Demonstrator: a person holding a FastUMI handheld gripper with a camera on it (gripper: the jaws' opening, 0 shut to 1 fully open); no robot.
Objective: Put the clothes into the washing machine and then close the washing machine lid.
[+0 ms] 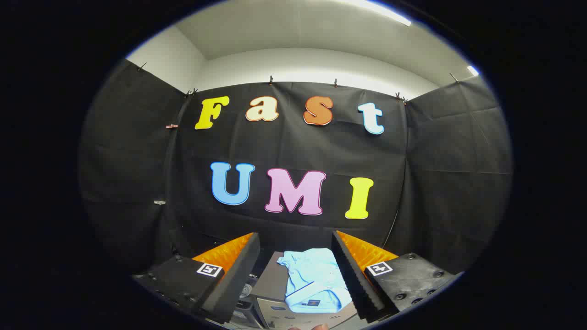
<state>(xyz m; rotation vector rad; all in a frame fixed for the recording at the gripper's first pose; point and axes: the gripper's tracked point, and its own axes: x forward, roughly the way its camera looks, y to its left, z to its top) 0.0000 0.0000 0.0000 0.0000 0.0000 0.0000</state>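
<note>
So the hand-held gripper (pixel 296 256) is spread wide with nothing in it, and the light blue shirt (pixel 314 282) is lying folded on the grey lid of the washing machine (pixel 270 284), sitting between the fingers and a bit beyond them. My worry is the pinch only catching the top fold, so the shirt unfurls and slides off the lid. Also the lid looks shut, so where's the shirt even going?
</note>
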